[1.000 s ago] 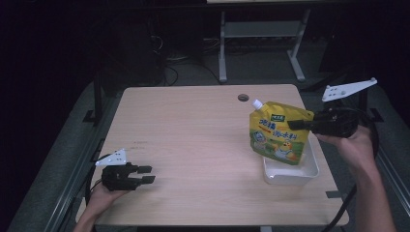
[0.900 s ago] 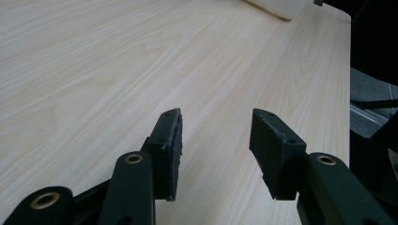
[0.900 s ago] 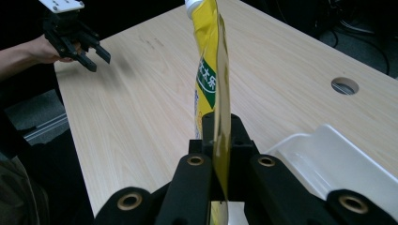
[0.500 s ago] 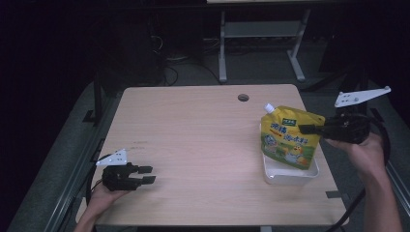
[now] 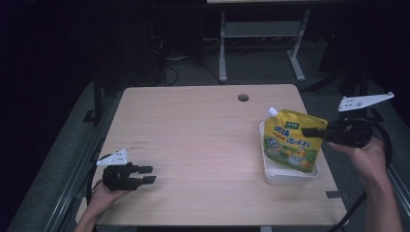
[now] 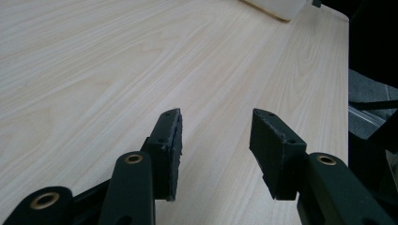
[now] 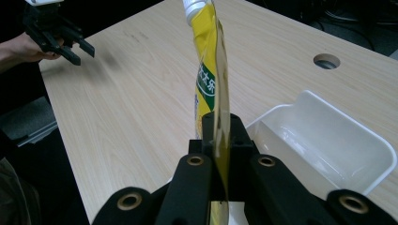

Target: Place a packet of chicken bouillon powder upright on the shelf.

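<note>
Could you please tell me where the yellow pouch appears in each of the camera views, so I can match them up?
High view: the yellow pouch stands right of centre, over the white tray, its edge pinched by the right gripper.
Left gripper view: not in it.
Right gripper view: the pouch rises edge-on at centre.
Shared landmark: the round table hole.

Yellow pouch [image 5: 291,141]: Chinese characters on green band, too blurred to read
</note>
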`<state>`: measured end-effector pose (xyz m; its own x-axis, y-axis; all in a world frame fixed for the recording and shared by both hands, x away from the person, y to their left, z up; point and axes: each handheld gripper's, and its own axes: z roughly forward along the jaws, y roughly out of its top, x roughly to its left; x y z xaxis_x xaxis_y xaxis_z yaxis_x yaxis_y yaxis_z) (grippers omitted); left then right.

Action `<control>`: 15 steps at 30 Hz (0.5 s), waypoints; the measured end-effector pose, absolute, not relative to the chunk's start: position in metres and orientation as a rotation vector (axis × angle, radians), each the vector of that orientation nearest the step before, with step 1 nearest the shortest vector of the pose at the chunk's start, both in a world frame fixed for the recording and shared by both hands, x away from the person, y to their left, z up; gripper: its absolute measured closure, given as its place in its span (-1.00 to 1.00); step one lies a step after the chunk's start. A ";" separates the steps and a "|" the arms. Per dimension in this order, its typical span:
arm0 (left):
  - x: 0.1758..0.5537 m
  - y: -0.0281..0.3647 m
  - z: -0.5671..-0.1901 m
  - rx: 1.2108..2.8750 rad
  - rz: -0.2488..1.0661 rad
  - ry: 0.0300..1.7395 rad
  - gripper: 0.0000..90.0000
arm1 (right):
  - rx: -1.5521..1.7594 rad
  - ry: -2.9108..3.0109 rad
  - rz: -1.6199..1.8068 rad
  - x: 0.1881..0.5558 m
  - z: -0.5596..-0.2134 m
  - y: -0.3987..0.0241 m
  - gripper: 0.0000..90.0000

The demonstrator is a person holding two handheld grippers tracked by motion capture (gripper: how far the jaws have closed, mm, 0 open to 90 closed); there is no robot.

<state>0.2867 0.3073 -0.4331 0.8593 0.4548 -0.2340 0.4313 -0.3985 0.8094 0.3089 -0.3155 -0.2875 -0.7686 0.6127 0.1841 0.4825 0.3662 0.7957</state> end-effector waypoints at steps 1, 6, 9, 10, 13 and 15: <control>0.287 0.307 -0.433 2.040 0.031 0.645 0.19 | 1.003 2.475 1.367 0.309 -0.289 -0.316 0.99; 0.287 0.307 -0.433 2.039 0.030 0.645 0.19 | 1.018 2.474 1.368 0.309 -0.296 -0.318 0.98; 0.287 0.307 -0.433 2.040 0.029 0.646 0.19 | 1.027 2.472 1.370 0.309 -0.300 -0.319 0.98; 0.287 0.307 -0.433 2.040 0.028 0.646 0.19 | 1.028 2.471 1.371 0.309 -0.302 -0.320 0.98; 0.287 0.306 -0.434 2.043 0.027 0.644 0.19 | 1.037 2.470 1.375 0.309 -0.306 -0.321 0.98; 0.287 0.306 -0.434 2.043 0.027 0.646 0.19 | 1.048 2.464 1.383 0.309 -0.310 -0.322 0.98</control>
<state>0.2872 0.3064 -0.4339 0.8598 0.4535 -0.2347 0.4322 -0.4015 0.8075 0.3087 -0.3216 -0.3104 -0.7510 0.6249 0.2132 0.5075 0.3396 0.7919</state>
